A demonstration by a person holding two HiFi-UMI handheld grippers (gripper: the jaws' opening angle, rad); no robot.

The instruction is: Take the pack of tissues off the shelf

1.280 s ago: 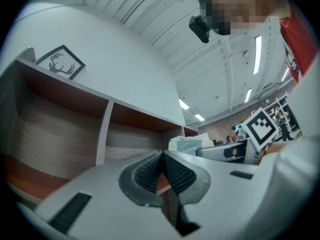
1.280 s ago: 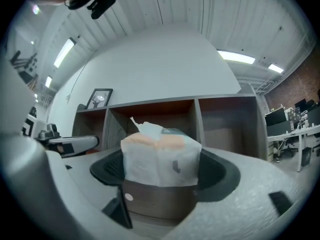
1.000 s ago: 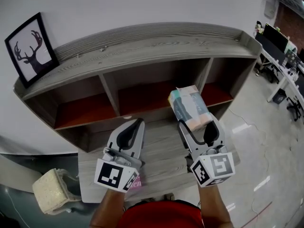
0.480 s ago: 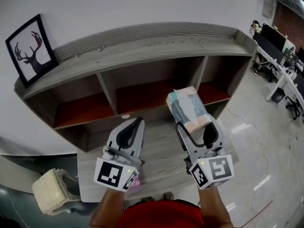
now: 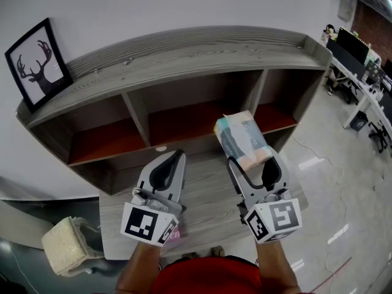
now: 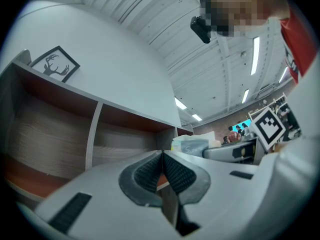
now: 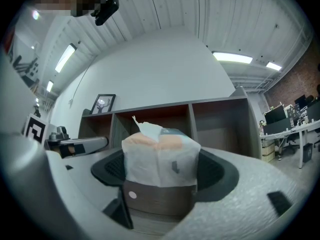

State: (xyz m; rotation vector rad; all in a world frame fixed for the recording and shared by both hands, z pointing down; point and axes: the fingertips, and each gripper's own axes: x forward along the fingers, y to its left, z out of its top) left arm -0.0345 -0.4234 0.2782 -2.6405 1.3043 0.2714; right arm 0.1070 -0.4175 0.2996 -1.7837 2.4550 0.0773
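Note:
My right gripper point(image 5: 248, 154) is shut on the pack of tissues point(image 5: 242, 139), a soft pack in teal, white and peach wrap. In the head view it hangs in front of the shelf point(image 5: 184, 54), before the middle and right compartments and above the low wooden top point(image 5: 208, 204). The right gripper view shows the pack of tissues point(image 7: 160, 154) wedged between both pads, one tissue sticking up from it. My left gripper point(image 5: 173, 164) is shut with nothing in it, level with the right one. In the left gripper view the left gripper point(image 6: 162, 171) has its ribbed pads pressed together.
A framed deer picture point(image 5: 35, 63) leans on the shelf's top at the left. The three compartments look bare. A beige cushion point(image 5: 67, 244) lies on the floor at the lower left. Desks with monitors point(image 5: 361, 60) stand at the far right.
The tissue pack and my right gripper have drifted slightly left and away from the shelf opening. My left gripper has hardly moved.

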